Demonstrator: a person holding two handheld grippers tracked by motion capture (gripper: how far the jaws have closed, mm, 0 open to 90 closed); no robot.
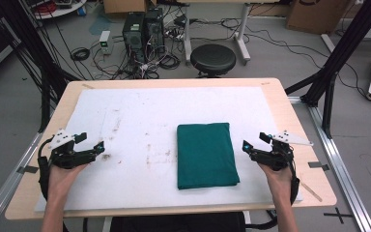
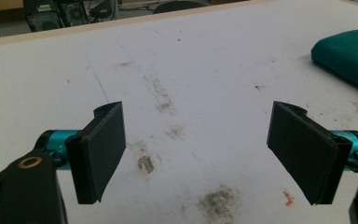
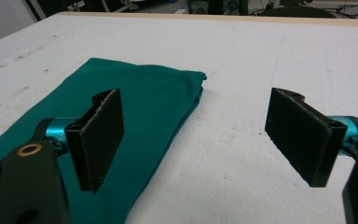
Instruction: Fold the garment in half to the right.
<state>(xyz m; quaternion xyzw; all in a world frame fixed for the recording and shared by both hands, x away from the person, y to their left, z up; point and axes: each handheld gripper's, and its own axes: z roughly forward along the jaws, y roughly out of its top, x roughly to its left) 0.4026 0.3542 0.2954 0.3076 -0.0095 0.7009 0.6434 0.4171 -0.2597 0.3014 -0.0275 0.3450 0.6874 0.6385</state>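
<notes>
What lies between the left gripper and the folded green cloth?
Nothing but bare, stained white sheet separates the left gripper from the green cloth, as the high view shows.

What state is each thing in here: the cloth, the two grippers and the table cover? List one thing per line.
Cloth: folded into a flat rectangle, lying on the cover, untouched.
Left gripper: jaws open, holding nothing, well apart from the cloth.
Right gripper: jaws open, holding nothing, just beside the cloth's right edge.
Cover: white, spread flat, stained with brown marks.
</notes>
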